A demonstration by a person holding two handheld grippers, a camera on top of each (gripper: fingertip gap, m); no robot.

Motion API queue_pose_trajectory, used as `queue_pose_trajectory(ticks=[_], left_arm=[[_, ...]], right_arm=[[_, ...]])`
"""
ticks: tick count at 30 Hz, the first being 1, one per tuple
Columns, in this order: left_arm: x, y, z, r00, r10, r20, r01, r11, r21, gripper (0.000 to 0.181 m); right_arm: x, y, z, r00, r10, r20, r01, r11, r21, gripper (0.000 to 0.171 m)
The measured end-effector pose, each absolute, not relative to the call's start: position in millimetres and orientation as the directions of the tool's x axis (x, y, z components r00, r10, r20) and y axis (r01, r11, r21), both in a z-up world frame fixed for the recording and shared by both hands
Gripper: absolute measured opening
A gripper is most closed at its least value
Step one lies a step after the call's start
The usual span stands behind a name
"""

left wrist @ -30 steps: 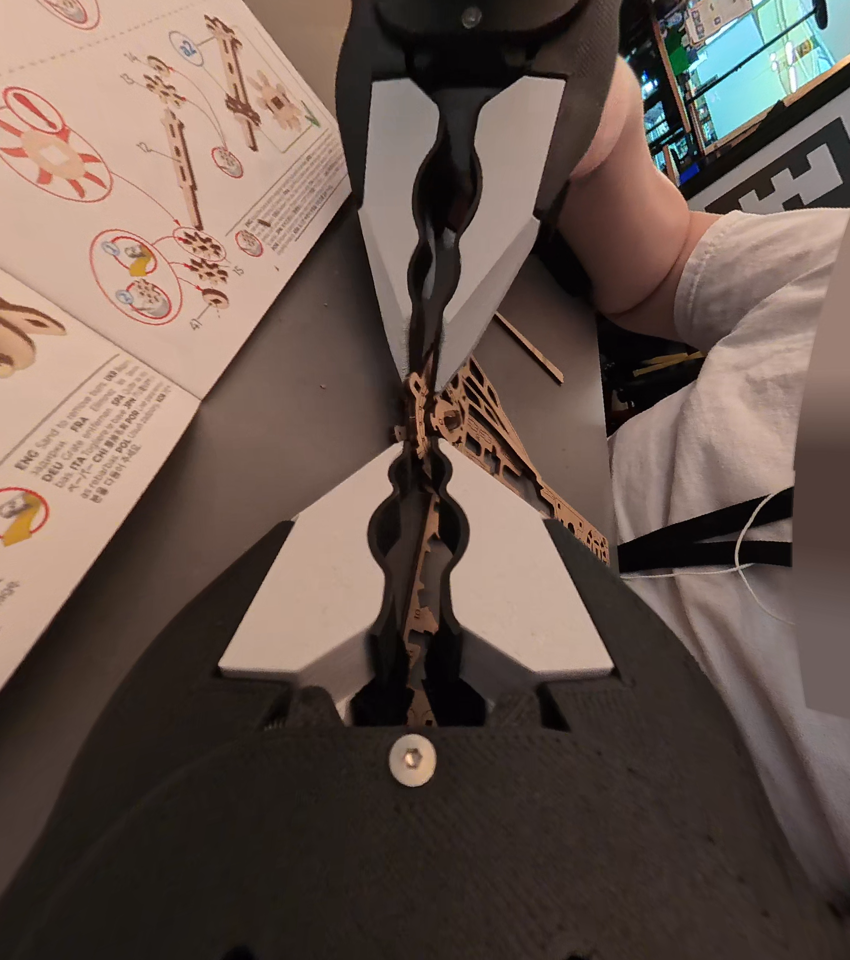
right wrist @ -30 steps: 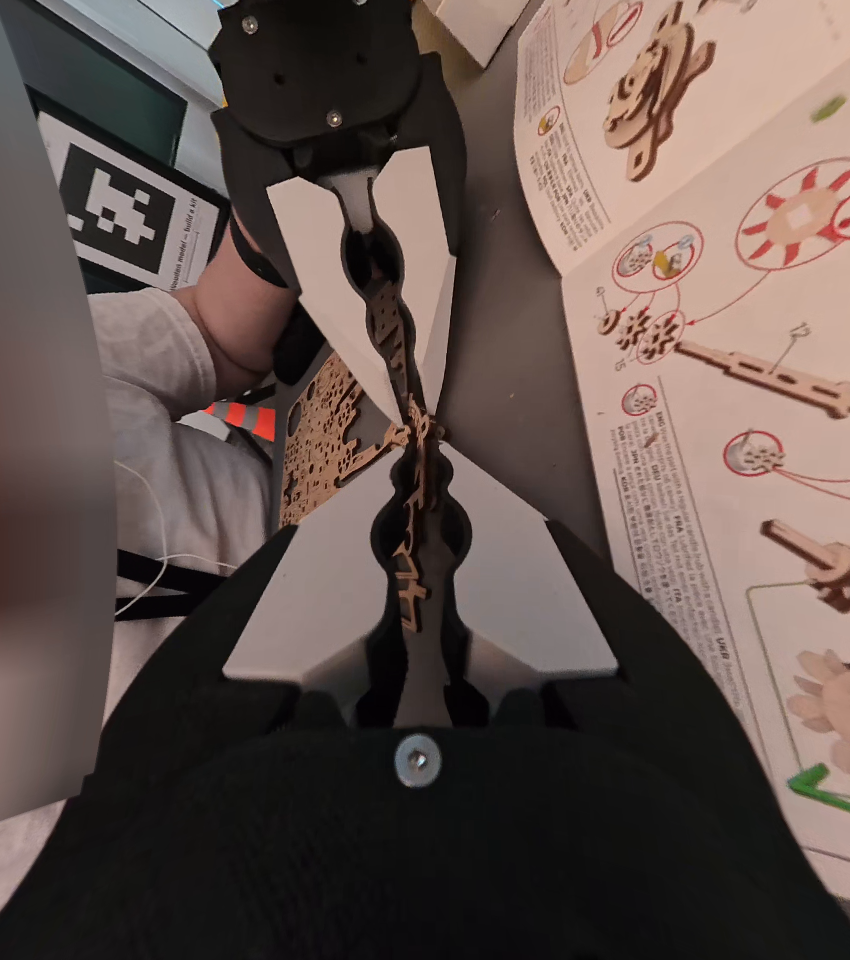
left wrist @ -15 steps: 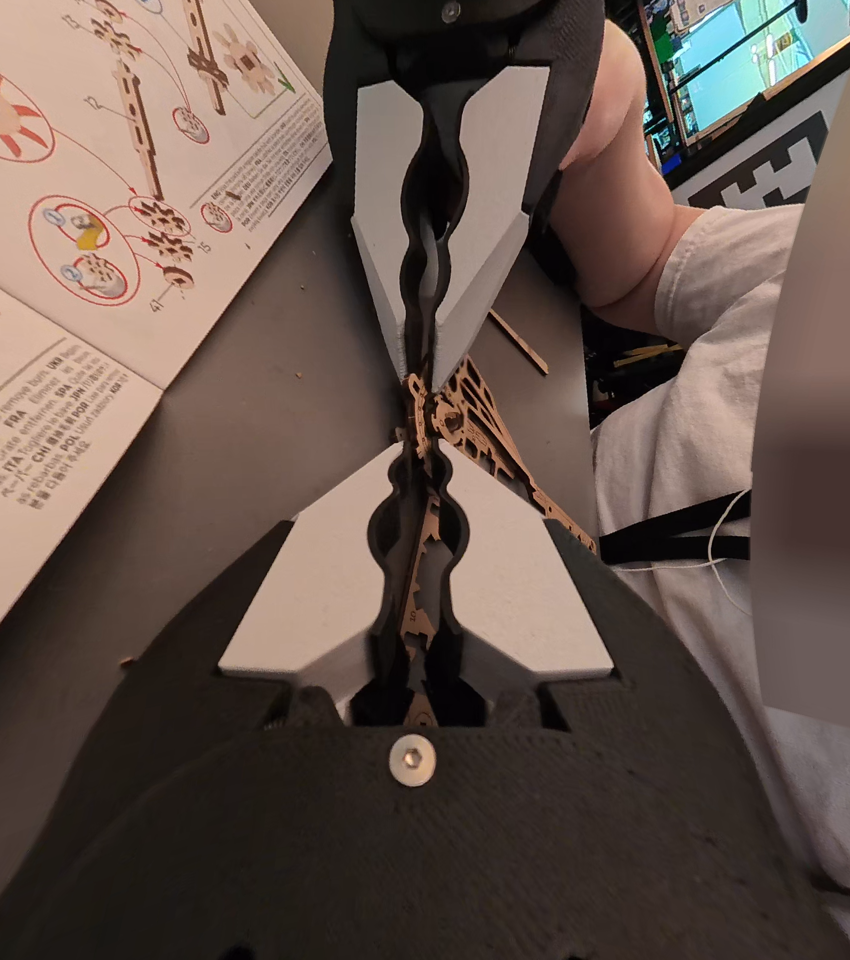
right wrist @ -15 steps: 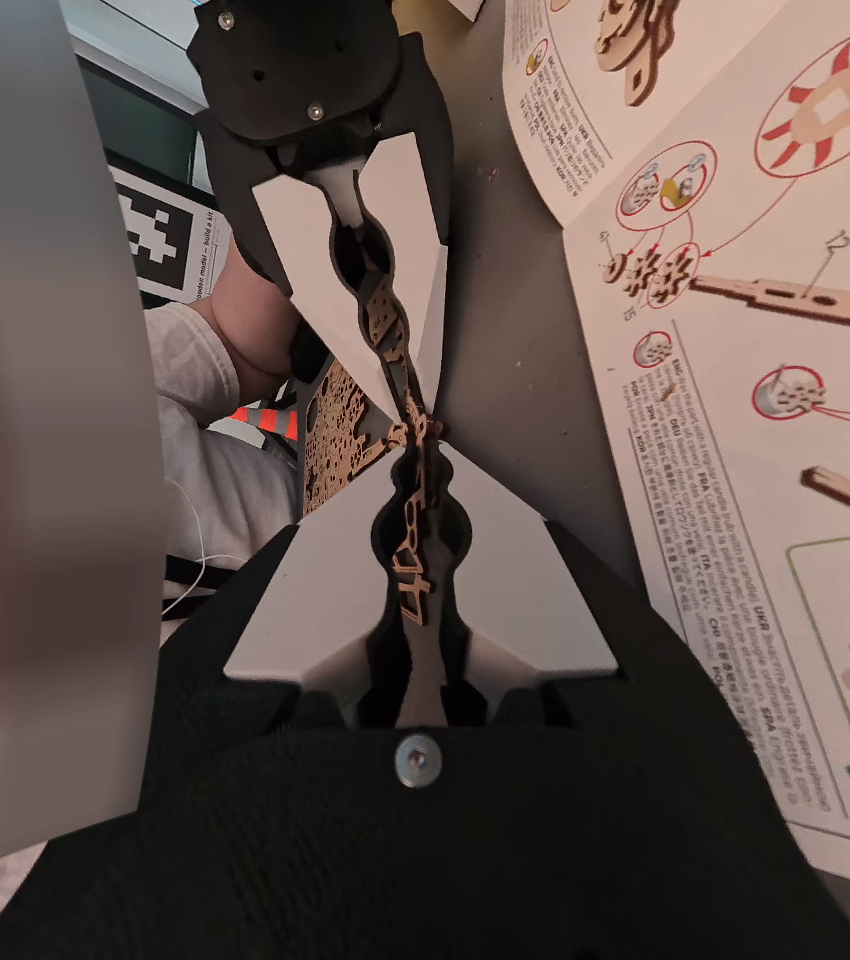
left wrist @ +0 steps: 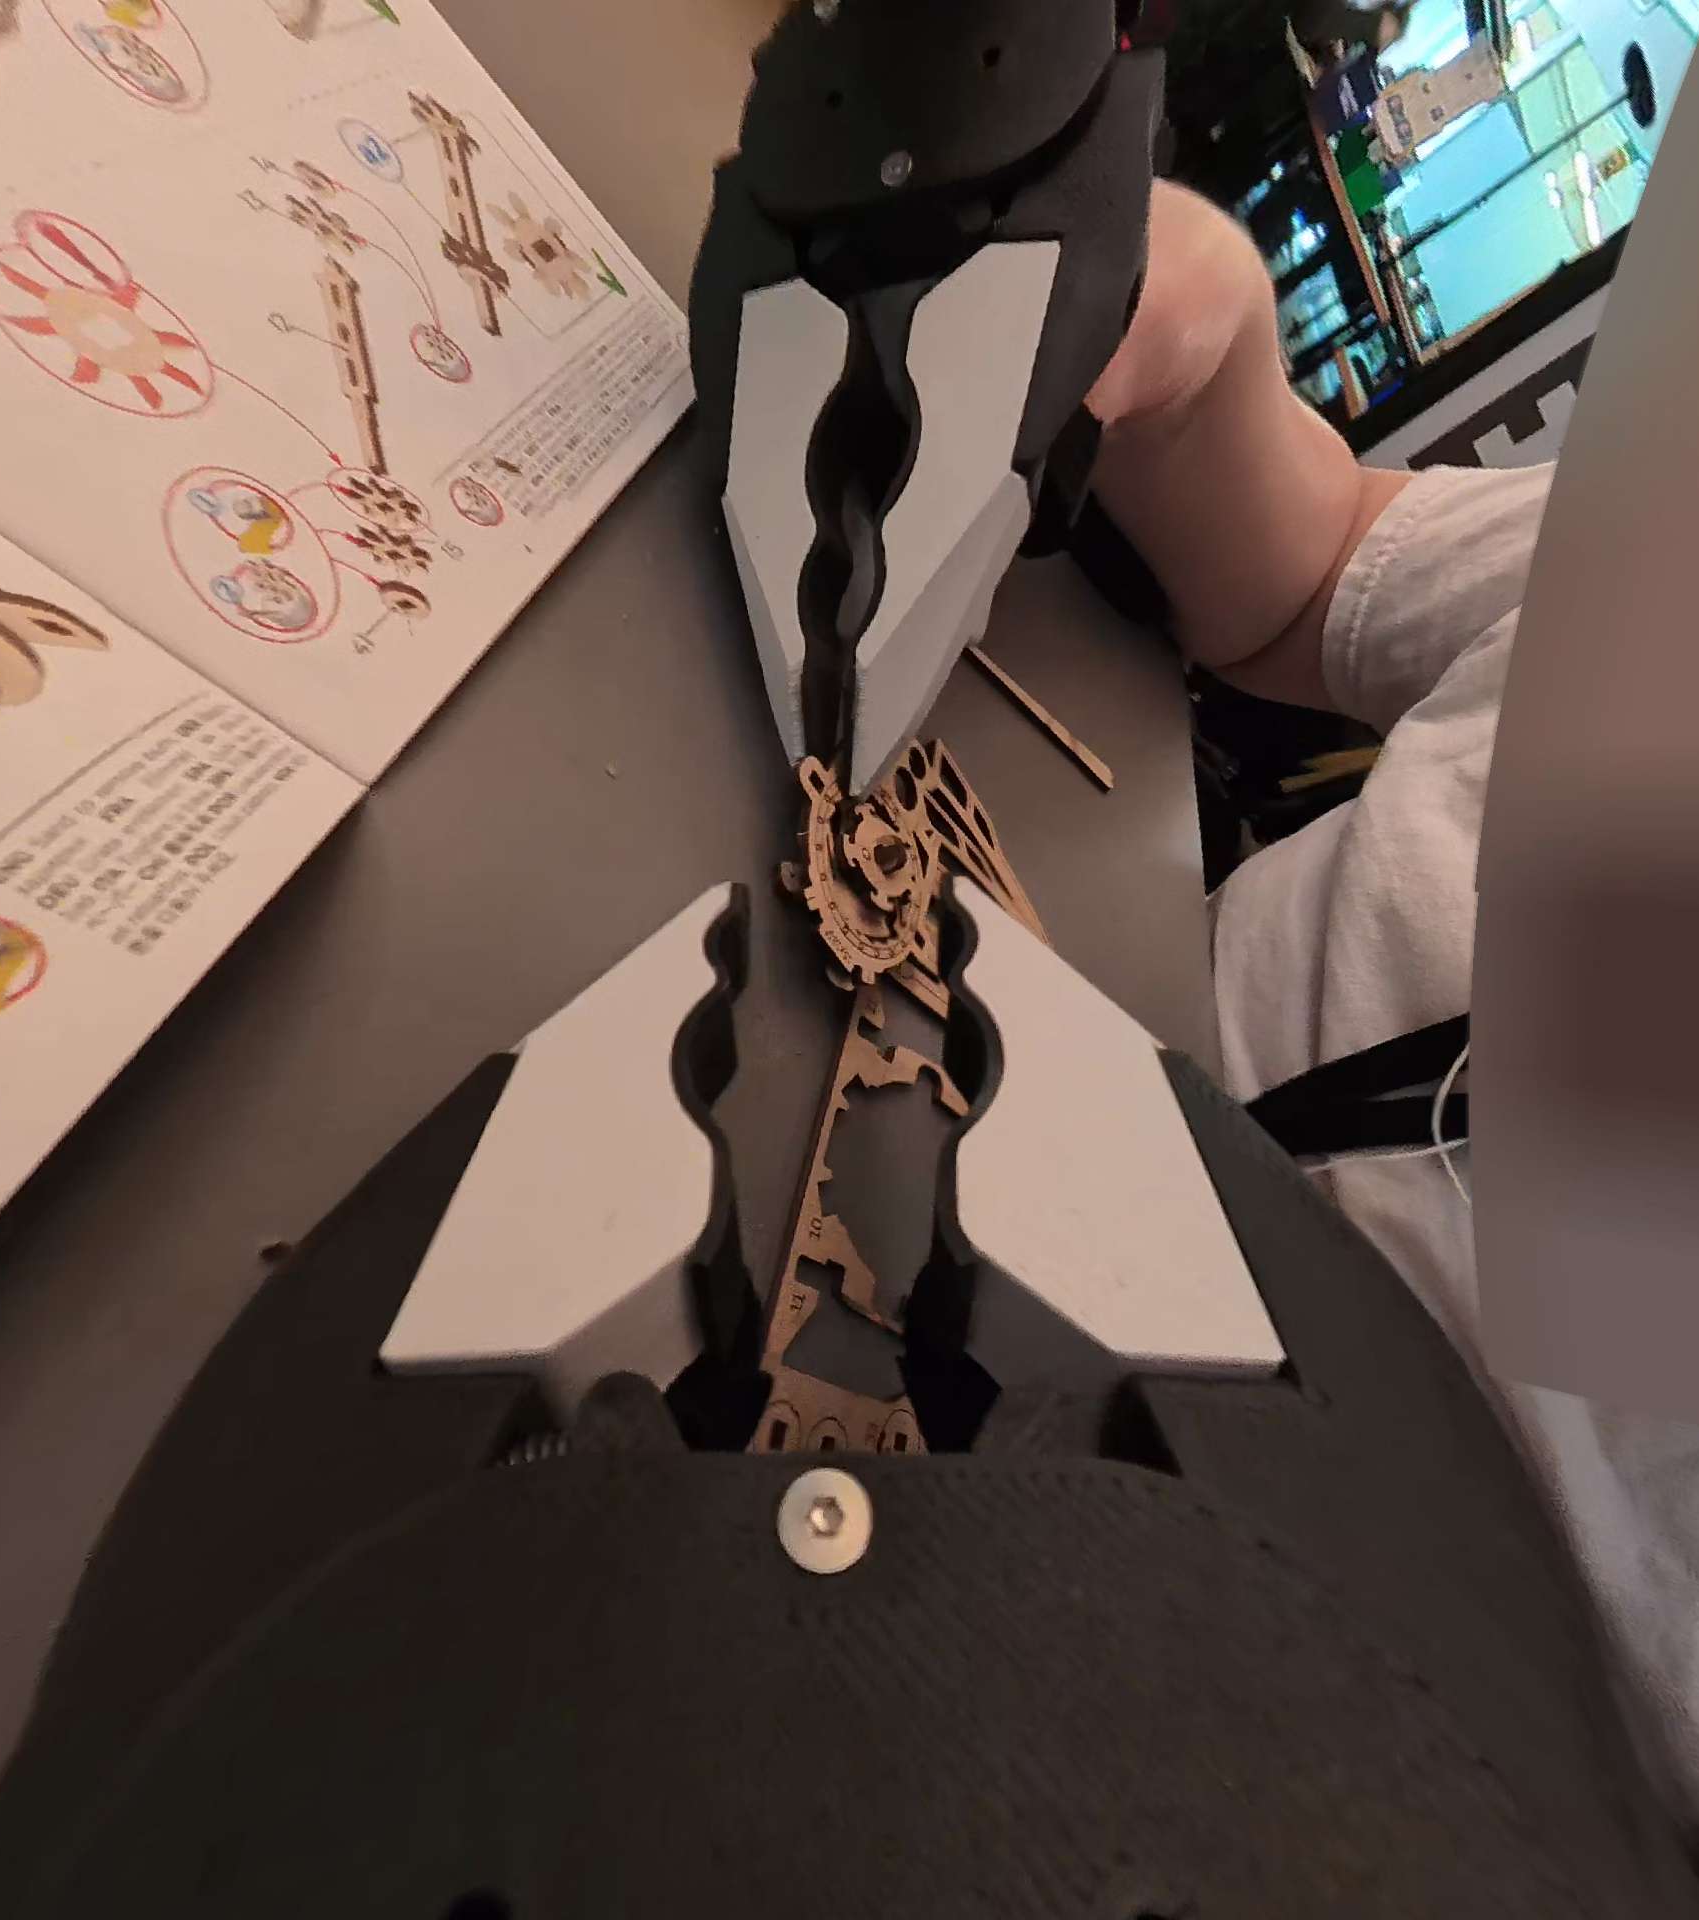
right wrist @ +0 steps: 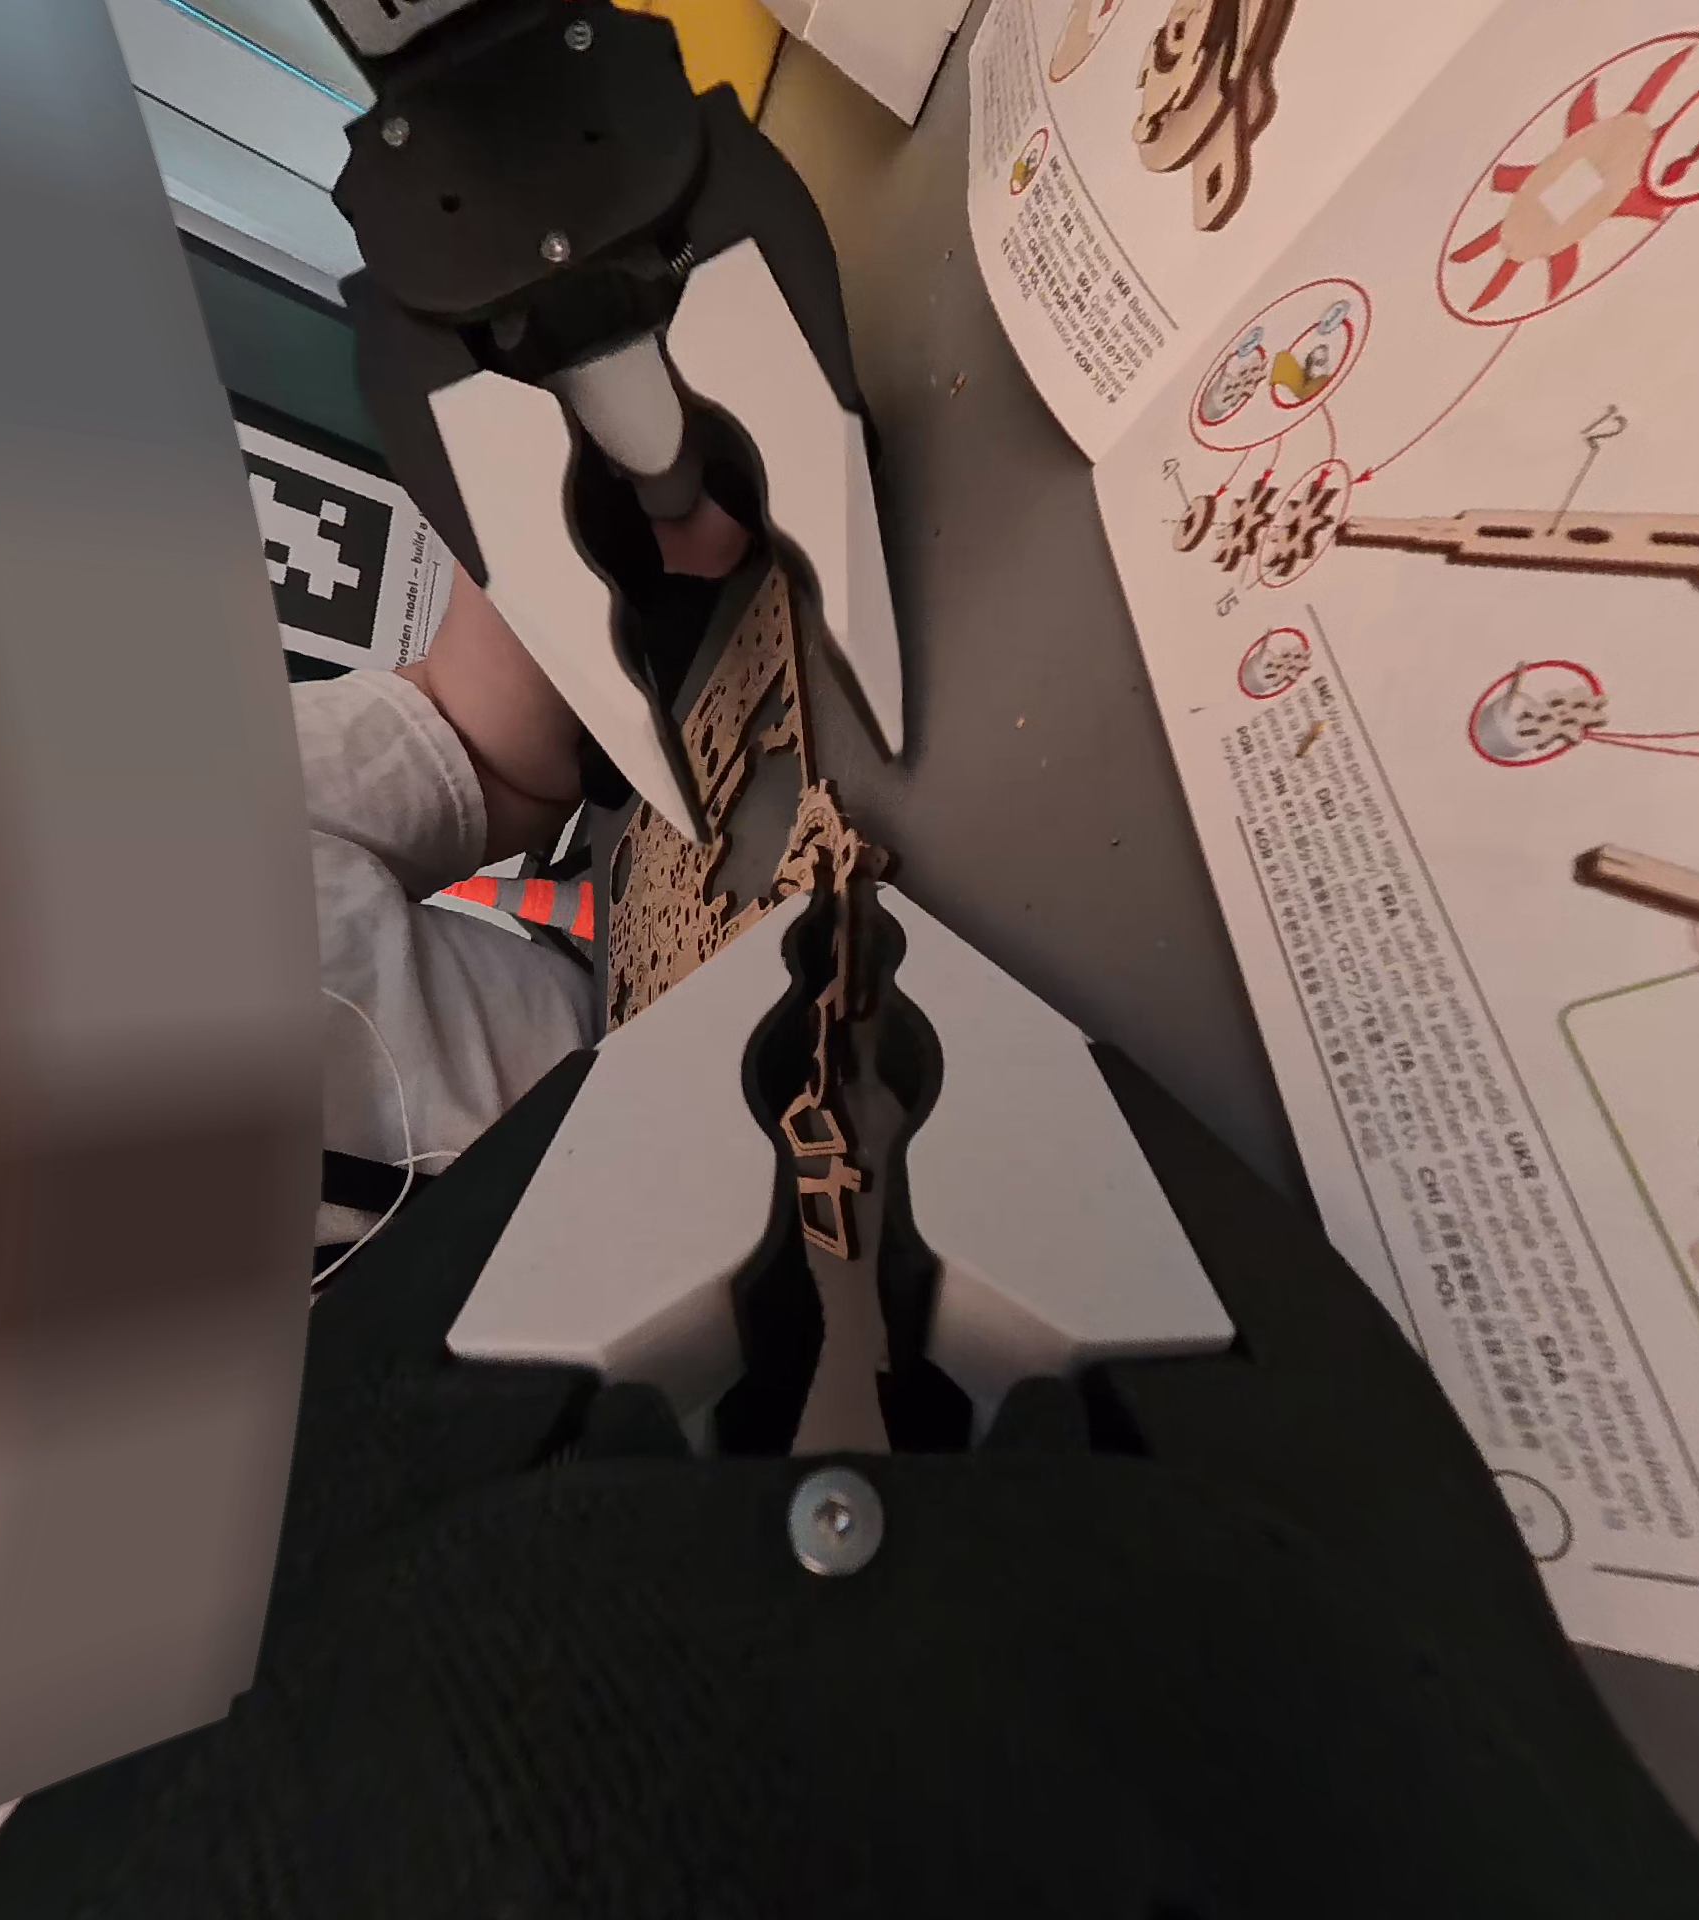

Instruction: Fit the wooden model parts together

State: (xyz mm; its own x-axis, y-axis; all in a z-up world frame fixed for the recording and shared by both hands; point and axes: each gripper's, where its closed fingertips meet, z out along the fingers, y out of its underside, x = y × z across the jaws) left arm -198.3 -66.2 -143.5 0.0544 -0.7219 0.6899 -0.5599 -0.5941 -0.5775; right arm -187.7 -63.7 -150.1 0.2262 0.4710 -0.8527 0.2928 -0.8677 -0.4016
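Observation:
A small wooden gear assembly (left wrist: 860, 883) hangs above the dark table between the two gripper tips; it also shows in the right wrist view (right wrist: 829, 842). My right gripper (right wrist: 840, 904) is shut on a thin cut-out wooden piece (right wrist: 824, 1174) that ends at the gear; in the left wrist view this gripper (left wrist: 824, 764) points down onto the gear's top. My left gripper (left wrist: 850, 904) is open, its fingers on either side of the gear. A long toothed wooden strip (left wrist: 824, 1226) runs loose between them, leaning toward the right finger. The open left gripper (right wrist: 793, 790) also shows in the right wrist view.
An open instruction booklet (left wrist: 201, 468) lies on the table (left wrist: 512, 935), also in the right wrist view (right wrist: 1447, 831). A punched-out wooden sheet (right wrist: 658, 914) lies at the table edge near the person's arm (left wrist: 1229, 499). A thin wooden stick (left wrist: 1037, 717) lies beyond the grippers. A monitor (left wrist: 1468, 156) stands behind.
My left gripper has opened and let go of the toothed strip. The right gripper stays shut on its piece, and the gear now shows face-on between the tips.

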Motion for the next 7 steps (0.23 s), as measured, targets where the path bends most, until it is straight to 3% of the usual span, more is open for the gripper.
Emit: queue_pose_trajectory(ticks=[1, 7], left_arm=[[-198.3, -63.0, -140.2, 0.058, -0.735, 0.675, -0.542, -0.591, -0.597, 0.037], [-192.2, -66.5, -148.0, 0.108, -0.893, 0.437, -0.606, -0.408, -0.683, 0.053]], right_arm=[[-187.5, -63.2, -150.0, 0.229, 0.472, -0.851, 0.286, -0.869, -0.404, 0.003], [-185.5, -59.4, -149.9, 0.253, 0.474, -0.844, 0.247, -0.875, -0.417, 0.002]])
